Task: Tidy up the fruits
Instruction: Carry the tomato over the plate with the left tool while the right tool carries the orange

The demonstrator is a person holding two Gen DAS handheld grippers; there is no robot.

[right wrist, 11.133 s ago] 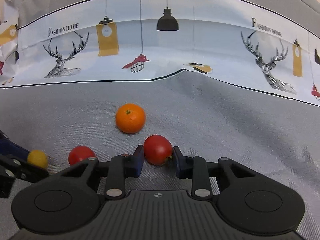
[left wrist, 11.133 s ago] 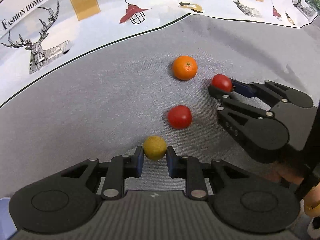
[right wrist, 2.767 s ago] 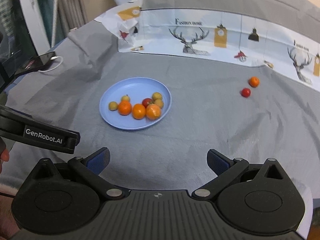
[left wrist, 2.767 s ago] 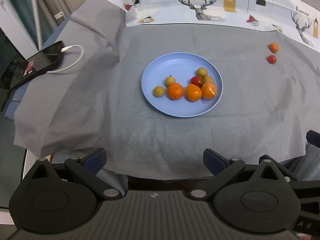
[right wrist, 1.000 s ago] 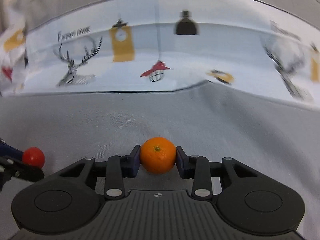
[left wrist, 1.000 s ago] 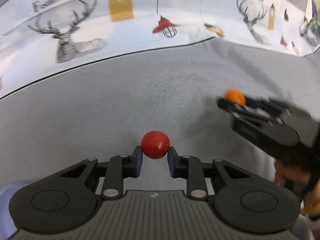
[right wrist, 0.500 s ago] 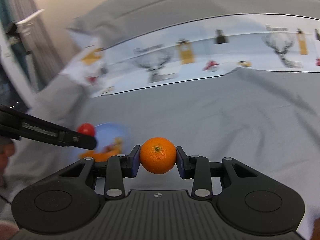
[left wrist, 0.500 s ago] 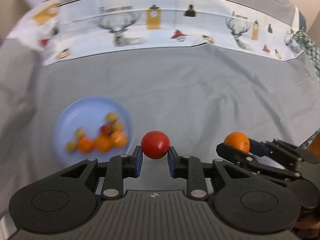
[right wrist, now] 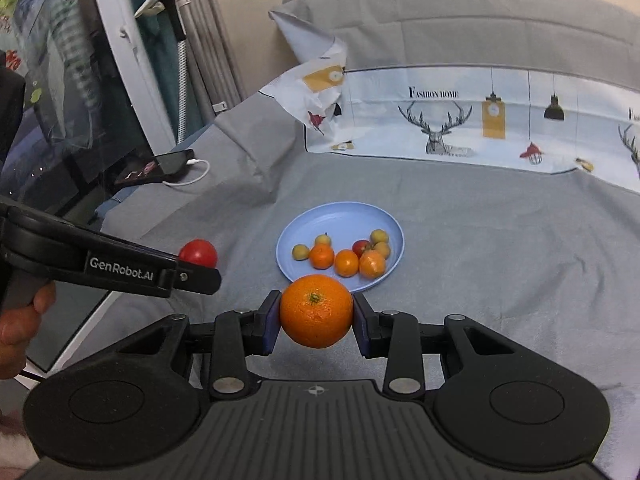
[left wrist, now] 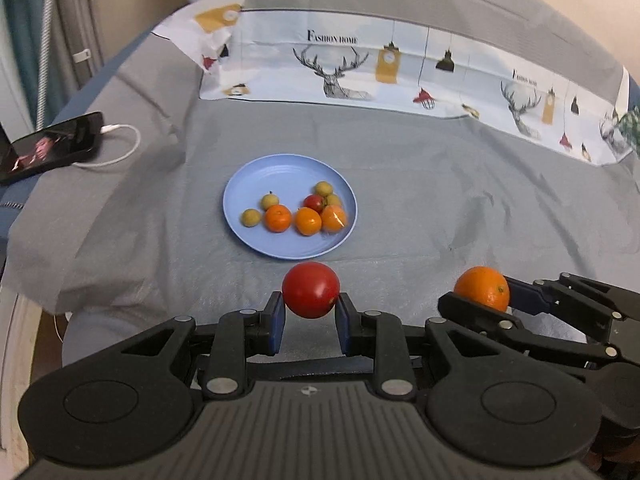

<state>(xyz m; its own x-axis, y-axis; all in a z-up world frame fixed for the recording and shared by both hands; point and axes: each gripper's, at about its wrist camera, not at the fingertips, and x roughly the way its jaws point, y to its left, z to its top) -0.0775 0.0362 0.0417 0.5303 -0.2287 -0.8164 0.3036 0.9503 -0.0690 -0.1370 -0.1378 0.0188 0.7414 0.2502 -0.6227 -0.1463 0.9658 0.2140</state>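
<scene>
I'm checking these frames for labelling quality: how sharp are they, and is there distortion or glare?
Left wrist view: sharp on the tomato and plate, strong fisheye bending at the edges, dark rounded corners. Right wrist view: the orange is crisp, reflections show on the glass panel at left, and the same barrel curvature.

The left hand-held gripper (left wrist: 311,318) clamps a red tomato (left wrist: 311,289) near the blue plate (left wrist: 256,176) of fruit.
</scene>
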